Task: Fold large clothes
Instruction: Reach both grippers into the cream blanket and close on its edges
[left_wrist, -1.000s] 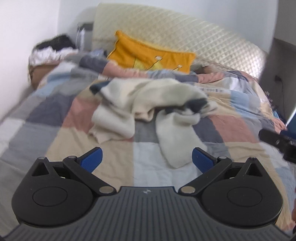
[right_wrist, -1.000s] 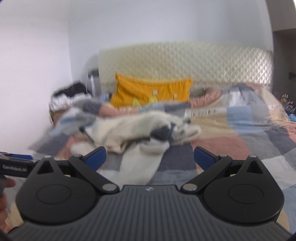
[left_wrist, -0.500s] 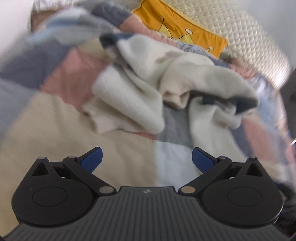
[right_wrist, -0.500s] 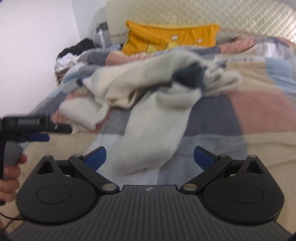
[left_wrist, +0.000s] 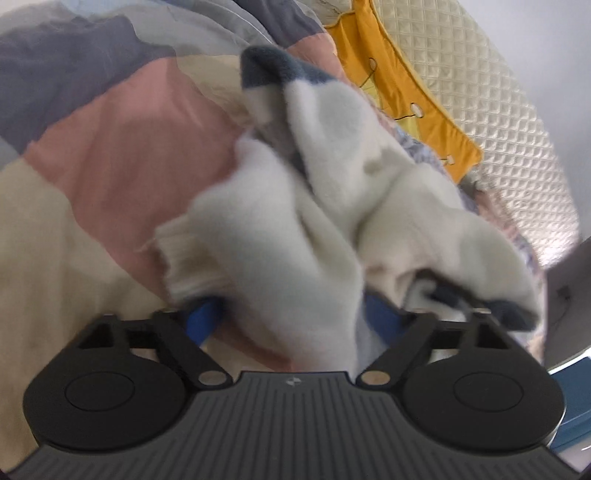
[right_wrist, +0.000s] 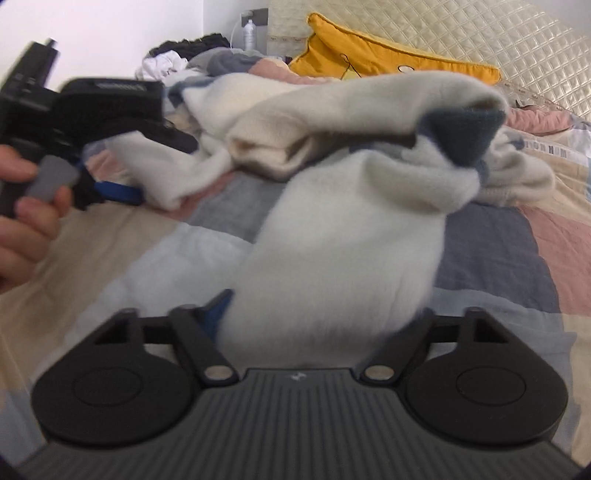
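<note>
A crumpled fleece sweater (right_wrist: 332, 122) lies on the quilt (right_wrist: 517, 236) that covers the bed, and everything else sits around it. One sleeve (right_wrist: 343, 258) runs from the heap toward the right tongs (right_wrist: 317, 314), its end between their closing jaws. The other sleeve (left_wrist: 280, 258) reaches out from the heap's left side into the left tongs (left_wrist: 291, 317), whose jaws have also just been closing around it; in the right wrist view those left tongs (right_wrist: 122, 194) sit just left of the sweater, held by a hand (right_wrist: 26, 206). Behind the sweater a pillow (right_wrist: 384, 59) leans against the headboard (right_wrist: 498, 44). Behind and left of the sweater, a pile of clothes (right_wrist: 177, 55) rests at the bed's far edge, a bottle (right_wrist: 249, 35) standing behind it.
</note>
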